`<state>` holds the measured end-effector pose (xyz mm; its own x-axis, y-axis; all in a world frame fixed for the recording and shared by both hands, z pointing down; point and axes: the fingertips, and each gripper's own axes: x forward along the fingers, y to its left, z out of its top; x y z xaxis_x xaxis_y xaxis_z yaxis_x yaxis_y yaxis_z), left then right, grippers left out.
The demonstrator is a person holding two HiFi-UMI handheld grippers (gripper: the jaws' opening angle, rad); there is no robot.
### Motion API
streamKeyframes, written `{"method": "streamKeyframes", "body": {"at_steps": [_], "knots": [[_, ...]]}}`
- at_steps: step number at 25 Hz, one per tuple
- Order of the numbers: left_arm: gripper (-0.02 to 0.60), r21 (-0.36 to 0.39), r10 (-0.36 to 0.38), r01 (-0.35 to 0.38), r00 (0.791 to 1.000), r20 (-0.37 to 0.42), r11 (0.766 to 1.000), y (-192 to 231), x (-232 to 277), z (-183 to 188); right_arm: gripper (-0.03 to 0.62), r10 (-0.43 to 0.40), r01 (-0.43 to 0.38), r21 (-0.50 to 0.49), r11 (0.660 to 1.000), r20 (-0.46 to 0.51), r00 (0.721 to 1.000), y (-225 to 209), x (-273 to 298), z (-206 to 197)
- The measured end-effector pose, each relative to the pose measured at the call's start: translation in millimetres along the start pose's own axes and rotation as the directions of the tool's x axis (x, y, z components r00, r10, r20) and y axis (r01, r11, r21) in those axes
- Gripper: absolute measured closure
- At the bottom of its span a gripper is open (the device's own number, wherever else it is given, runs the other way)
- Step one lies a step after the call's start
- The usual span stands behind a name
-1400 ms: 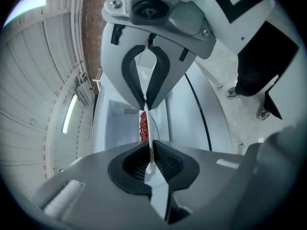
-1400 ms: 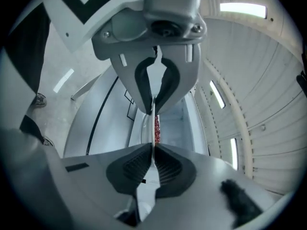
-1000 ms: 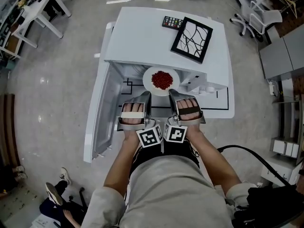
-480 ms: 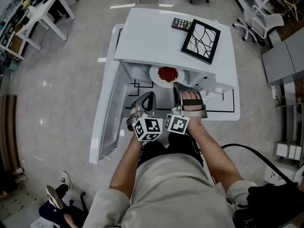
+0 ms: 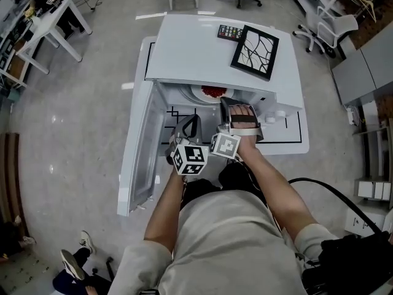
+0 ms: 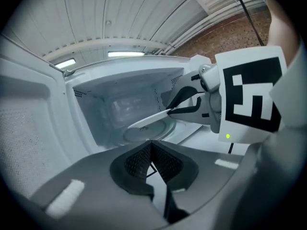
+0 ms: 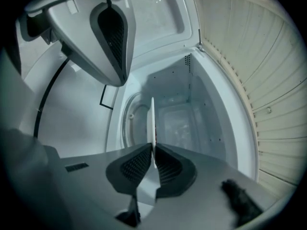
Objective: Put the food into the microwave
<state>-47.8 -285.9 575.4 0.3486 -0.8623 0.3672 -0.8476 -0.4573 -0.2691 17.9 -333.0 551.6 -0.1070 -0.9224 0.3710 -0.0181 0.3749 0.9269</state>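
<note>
A white plate of red food (image 5: 210, 91) sits half inside the mouth of the white microwave (image 5: 215, 48), whose door (image 5: 138, 158) hangs open to the left. My right gripper (image 5: 227, 101) is shut on the plate's near rim. In the right gripper view the plate (image 7: 152, 121) stands edge-on between the pads (image 7: 152, 150), over the glass turntable (image 7: 132, 123). My left gripper (image 5: 191, 121) is rolled onto its side, just left of the right one and clear of the plate. Its jaws (image 6: 151, 145) are shut on nothing, and that view shows the plate (image 6: 148, 120) held over the turntable.
A black-framed picture (image 5: 255, 43) and a remote (image 5: 230, 32) lie on top of the microwave. The microwave stands on a low white table (image 5: 288, 140) marked with black lines. Office chairs (image 5: 322, 23) and a desk (image 5: 43, 17) stand on the floor around.
The right gripper has carried the plate forward into the microwave opening. The left gripper has let go of the plate, drawn back a little and rolled onto its side.
</note>
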Motion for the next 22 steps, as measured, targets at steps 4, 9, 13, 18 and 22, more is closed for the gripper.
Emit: {"method": "streamKeyframes", "body": {"at_steps": [4,9,13,18,22], "knots": [[0.575,-0.009,0.004,-0.004,1.0,-0.009,1.0,6.9,2.9,-3.0,0.565,-0.001,0.001,-0.014,1.0,-0.009,1.0,-3.3,10.5,2.1],[0.575,-0.006,-0.007,0.007,1.0,-0.023,1.0,7.4,2.6,-8.9,0.565,0.016,-0.017,-0.031,0.999,-0.029,0.999,-0.2,24.6,3.5],[0.575,-0.016,-0.009,0.009,1.0,-0.029,1.0,9.8,4.6,-13.2,0.565,0.011,-0.012,-0.03,0.999,-0.034,0.999,2.0,37.4,5.3],[0.575,-0.026,-0.01,0.009,0.999,-0.036,1.0,11.8,3.8,-17.7,0.566,0.027,-0.028,-0.043,0.999,-0.034,0.999,6.7,50.9,8.2],[0.574,-0.035,-0.007,0.005,0.999,-0.046,0.999,14.6,0.7,-22.2,0.569,0.032,-0.035,-0.056,0.998,-0.05,0.998,6.9,60.9,9.4]]}}
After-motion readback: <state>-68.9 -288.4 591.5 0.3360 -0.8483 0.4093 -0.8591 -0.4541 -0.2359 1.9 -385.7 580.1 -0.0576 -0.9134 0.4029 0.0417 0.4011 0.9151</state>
